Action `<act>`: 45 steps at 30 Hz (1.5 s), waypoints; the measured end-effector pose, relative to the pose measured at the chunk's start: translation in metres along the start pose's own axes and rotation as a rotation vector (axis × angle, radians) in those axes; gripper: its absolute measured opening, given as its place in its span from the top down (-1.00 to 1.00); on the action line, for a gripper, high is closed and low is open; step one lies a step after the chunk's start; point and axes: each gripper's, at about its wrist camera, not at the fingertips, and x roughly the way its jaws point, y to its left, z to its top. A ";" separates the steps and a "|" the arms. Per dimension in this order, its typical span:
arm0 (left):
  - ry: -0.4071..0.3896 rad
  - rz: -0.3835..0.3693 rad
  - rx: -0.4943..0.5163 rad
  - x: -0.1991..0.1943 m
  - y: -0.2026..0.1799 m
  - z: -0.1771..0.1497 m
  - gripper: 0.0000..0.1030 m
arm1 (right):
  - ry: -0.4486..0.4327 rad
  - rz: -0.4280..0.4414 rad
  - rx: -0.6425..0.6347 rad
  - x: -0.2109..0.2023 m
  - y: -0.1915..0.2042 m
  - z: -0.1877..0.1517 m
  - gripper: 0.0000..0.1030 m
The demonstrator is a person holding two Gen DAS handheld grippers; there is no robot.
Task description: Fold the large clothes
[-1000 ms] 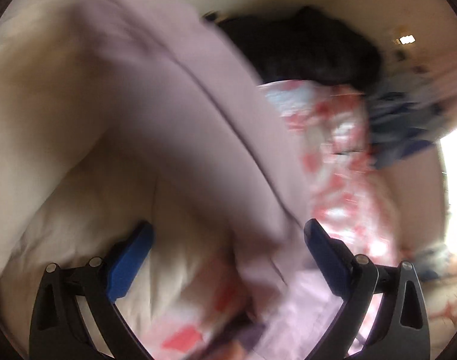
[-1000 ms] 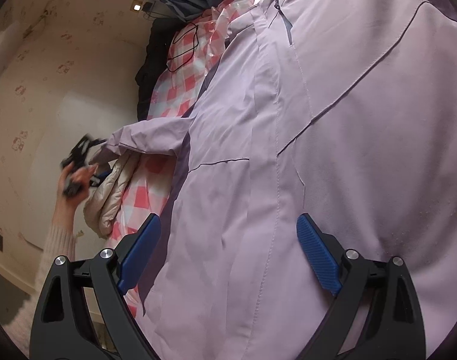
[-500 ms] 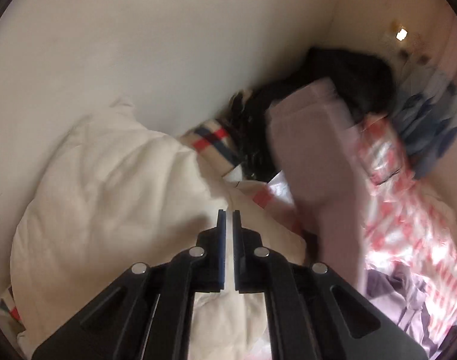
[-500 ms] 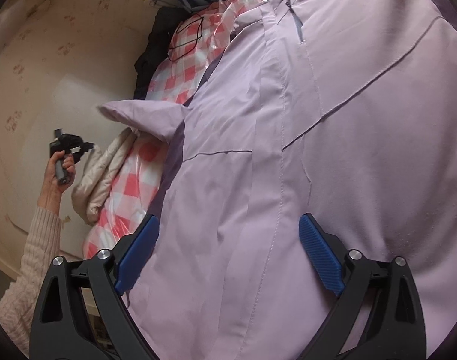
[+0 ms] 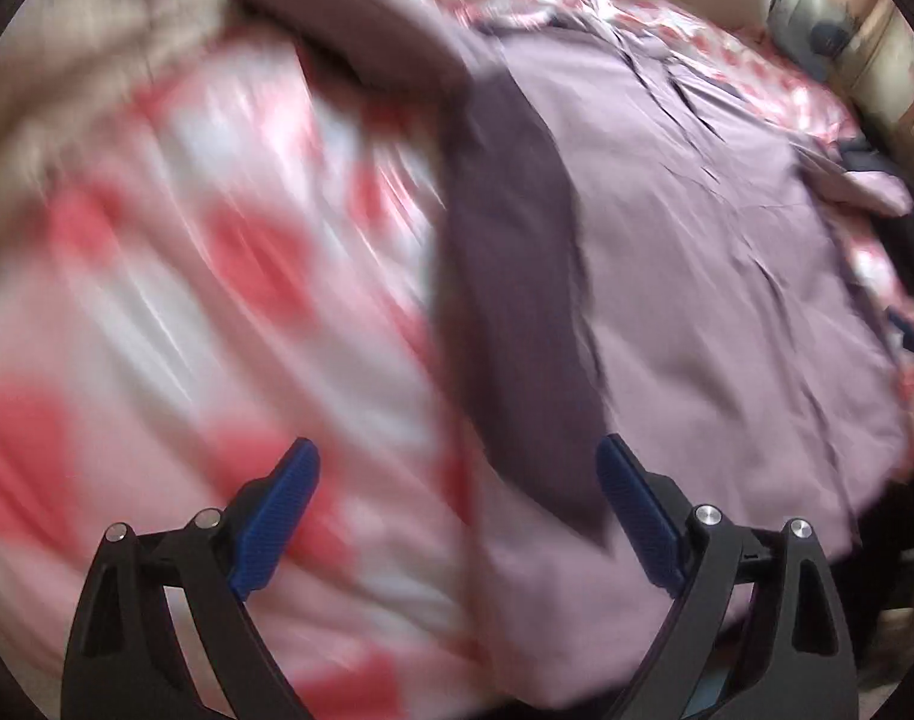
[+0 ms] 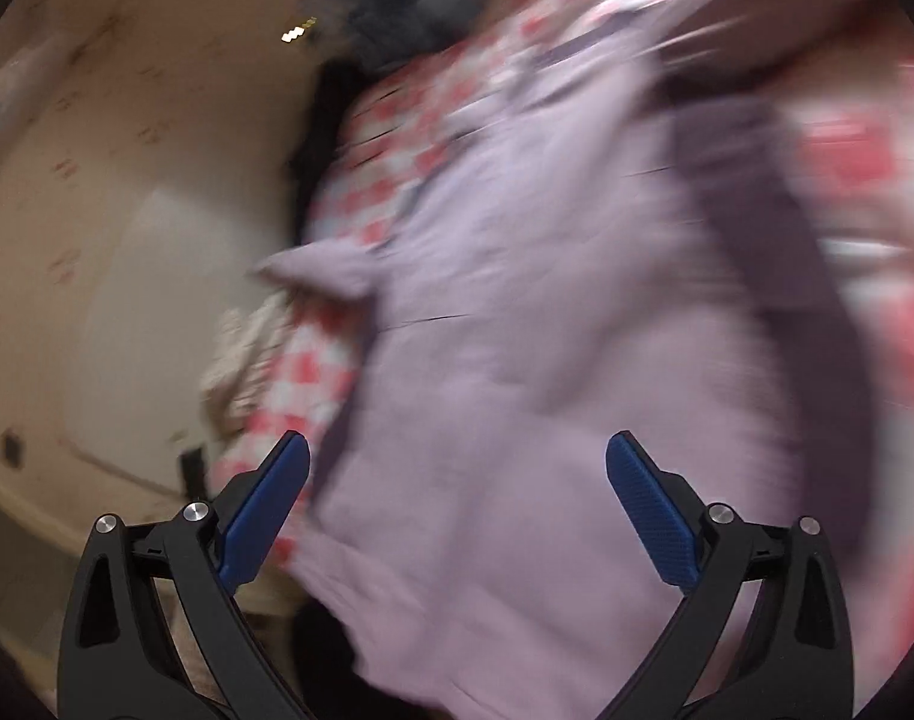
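Both claws stand with their jaws wide apart and nothing clamped between the blue pads. The left gripper (image 5: 457,510) has just been opening its jaws, and they are empty: it points steeply down over the bed, its left pad above the red-and-white checked cover (image 5: 175,276) and its right pad above the edge of the lilac jacket (image 5: 715,252). The picture from this wrist is smeared on its left half, so the cover's pattern reads only as soft red patches. At the upper left a cream padded garment (image 5: 97,42) lies bunched at the edge of the cover. Moving right, a darker purple band (image 5: 511,276) of the jacket runs down the middle of the view, from the top toward the gap between the pads. Right of it the jacket's pale body lies spread flat on the cover, with a few seams and creases showing.

The right gripper (image 6: 457,504) hangs above the same jacket (image 6: 517,360), pads clear of the cloth. In its view a cream wall (image 6: 97,210) fills the left side, one sleeve (image 6: 319,270) of the jacket sticks out toward it, and a dark heap (image 6: 385,18) sits at the far end of the bed.
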 end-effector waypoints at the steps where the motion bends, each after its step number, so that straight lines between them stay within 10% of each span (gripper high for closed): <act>1: 0.031 -0.056 -0.042 0.007 0.002 -0.012 -0.73 | -0.002 -0.037 0.026 -0.017 -0.014 -0.003 -0.86; 9: 0.085 -0.096 -0.124 0.040 -0.006 -0.027 -0.73 | 0.059 -0.283 0.089 -0.062 -0.072 -0.060 -0.86; 16: 0.095 -0.286 -0.199 0.044 -0.016 -0.029 -0.59 | 0.156 -0.017 0.164 -0.050 -0.081 -0.081 -0.83; 19: 0.047 -0.358 -0.266 0.032 -0.010 -0.029 -0.07 | 0.069 0.127 0.137 -0.066 -0.068 -0.078 -0.38; 24: 0.064 -0.382 -0.345 0.044 0.011 -0.034 0.46 | 0.105 0.038 0.150 -0.052 -0.082 -0.080 0.28; 36: -0.132 -0.541 -0.278 -0.054 -0.018 -0.021 0.68 | -0.231 0.319 0.028 -0.139 -0.018 -0.058 0.53; 40: -0.064 -0.454 -0.164 -0.061 -0.035 -0.040 0.61 | -0.143 0.220 -0.038 -0.164 -0.022 -0.074 0.47; 45: 0.037 -0.049 -0.075 -0.023 -0.033 -0.068 0.25 | -0.030 -0.001 0.102 -0.168 -0.089 -0.110 0.21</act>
